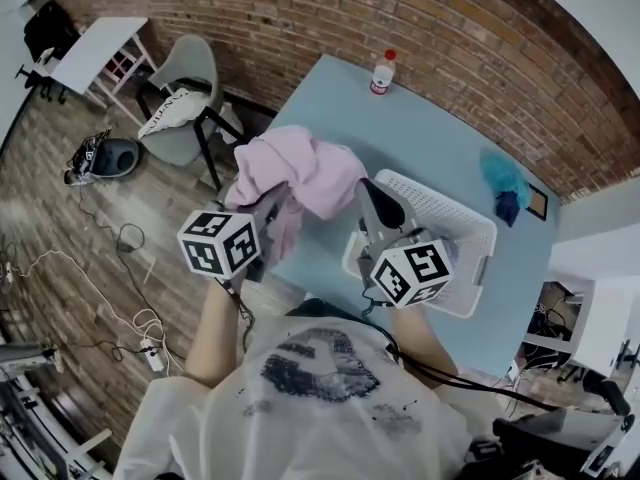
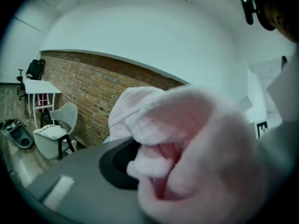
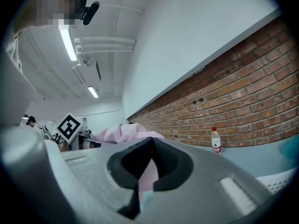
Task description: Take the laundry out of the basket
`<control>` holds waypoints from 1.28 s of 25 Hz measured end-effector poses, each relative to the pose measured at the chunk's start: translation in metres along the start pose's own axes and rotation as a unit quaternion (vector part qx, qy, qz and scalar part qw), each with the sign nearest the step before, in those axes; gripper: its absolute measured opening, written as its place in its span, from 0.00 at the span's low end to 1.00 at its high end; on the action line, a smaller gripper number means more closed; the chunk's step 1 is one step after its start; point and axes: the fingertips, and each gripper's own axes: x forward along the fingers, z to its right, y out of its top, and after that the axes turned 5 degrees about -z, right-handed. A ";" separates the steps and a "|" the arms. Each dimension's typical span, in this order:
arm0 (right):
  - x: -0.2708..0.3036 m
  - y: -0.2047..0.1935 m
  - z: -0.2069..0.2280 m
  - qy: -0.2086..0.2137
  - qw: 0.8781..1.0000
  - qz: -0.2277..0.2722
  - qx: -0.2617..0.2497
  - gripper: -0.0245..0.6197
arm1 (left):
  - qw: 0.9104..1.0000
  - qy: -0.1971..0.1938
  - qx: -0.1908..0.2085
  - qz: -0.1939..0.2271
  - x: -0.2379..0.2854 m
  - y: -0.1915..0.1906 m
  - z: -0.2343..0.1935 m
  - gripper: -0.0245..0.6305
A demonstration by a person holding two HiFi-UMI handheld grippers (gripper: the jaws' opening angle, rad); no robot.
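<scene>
The left gripper [image 1: 270, 211] and right gripper [image 1: 372, 206] each pinched the pink fabric garment [image 1: 305, 168], held above the pale blue desk [image 1: 430, 133] at its left edge, beside the white perforated plastic basket [image 1: 478, 258].

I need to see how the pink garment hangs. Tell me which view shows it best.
The head view: the whole pink garment shows, bunched. The left gripper view has it close and blurred; the right gripper view shows a strip between its jaws and folds beyond.
</scene>
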 end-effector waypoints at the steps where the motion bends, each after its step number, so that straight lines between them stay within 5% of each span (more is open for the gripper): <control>1: 0.007 -0.004 -0.002 0.003 1.000 -0.005 0.002 0.04 | 1.000 0.005 -0.004 -0.004 0.000 -0.005 -0.009 0.29; 16: 0.081 -0.049 0.004 0.005 0.997 -0.077 0.014 0.03 | 0.996 0.033 -0.065 -0.043 0.038 -0.067 -0.098 0.29; 32: 0.120 -0.076 0.019 -0.005 0.993 -0.110 0.032 0.03 | 0.991 0.062 -0.051 -0.110 0.111 -0.154 -0.153 0.30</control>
